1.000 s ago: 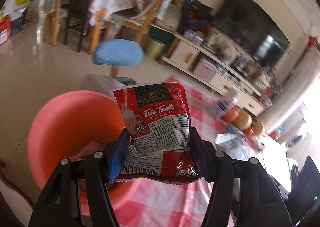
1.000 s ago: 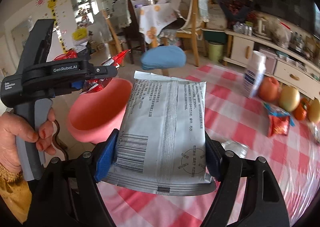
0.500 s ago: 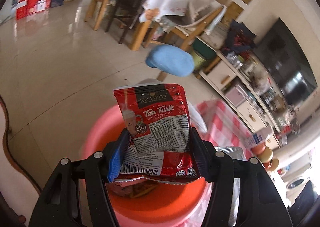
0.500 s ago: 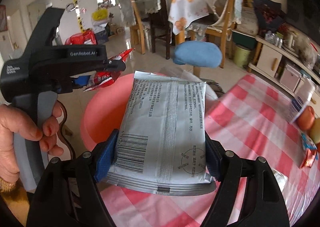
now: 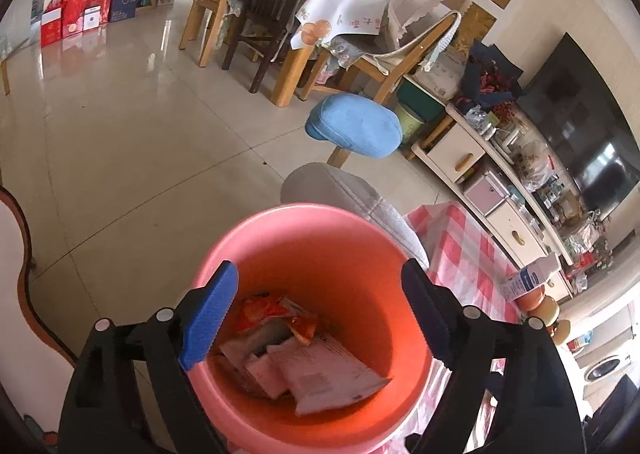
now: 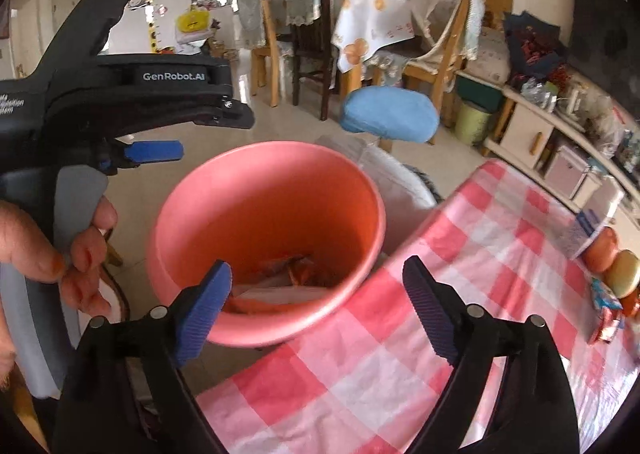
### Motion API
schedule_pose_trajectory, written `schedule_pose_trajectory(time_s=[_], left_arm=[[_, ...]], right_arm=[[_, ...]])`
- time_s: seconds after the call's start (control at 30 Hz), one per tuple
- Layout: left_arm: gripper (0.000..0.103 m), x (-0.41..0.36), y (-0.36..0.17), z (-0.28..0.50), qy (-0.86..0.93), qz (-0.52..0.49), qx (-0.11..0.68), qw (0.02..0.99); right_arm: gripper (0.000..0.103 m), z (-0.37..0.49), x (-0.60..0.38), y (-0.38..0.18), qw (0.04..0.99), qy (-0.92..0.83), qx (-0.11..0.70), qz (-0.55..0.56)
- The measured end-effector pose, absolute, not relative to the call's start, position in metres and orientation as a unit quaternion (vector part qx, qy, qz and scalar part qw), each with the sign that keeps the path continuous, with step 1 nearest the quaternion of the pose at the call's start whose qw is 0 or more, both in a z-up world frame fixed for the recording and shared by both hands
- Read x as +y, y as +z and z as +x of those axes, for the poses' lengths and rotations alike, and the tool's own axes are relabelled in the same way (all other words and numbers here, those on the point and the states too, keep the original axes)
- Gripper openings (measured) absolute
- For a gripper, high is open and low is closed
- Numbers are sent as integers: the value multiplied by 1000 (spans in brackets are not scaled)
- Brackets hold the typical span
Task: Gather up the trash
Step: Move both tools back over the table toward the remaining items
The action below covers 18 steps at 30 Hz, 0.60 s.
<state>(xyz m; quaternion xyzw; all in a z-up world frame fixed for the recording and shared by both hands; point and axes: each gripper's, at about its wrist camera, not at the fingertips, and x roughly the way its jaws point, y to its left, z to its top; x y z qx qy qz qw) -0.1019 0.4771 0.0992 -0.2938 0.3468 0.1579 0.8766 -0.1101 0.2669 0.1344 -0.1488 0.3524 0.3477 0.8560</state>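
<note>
Both the left gripper point(image 5: 320, 302) and right gripper point(image 6: 318, 294) are gaping empty; the round pink plastic bin point(image 6: 200, 210) is half-hiding crumpled wrappers point(image 5: 312, 370).

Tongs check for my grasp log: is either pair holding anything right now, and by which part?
Nothing is held. Left tongs and right tongs both gape empty over the pink bucket, where the wrappers lie.

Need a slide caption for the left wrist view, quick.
Open left gripper hovers over pink bin holding discarded wrappers.
</note>
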Motion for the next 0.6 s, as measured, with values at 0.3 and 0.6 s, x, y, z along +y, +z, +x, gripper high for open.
schedule_pose_trajectory(time_s=[0.3,0.6], left_arm=[[88,442,107,-90,125,-265,361,885],[89,407,111,-75,104,-234,382,888]], right_arm=[[92,-114,214,136,878,306,337,-144],[92,-117,175,126,884,284,344,-139]])
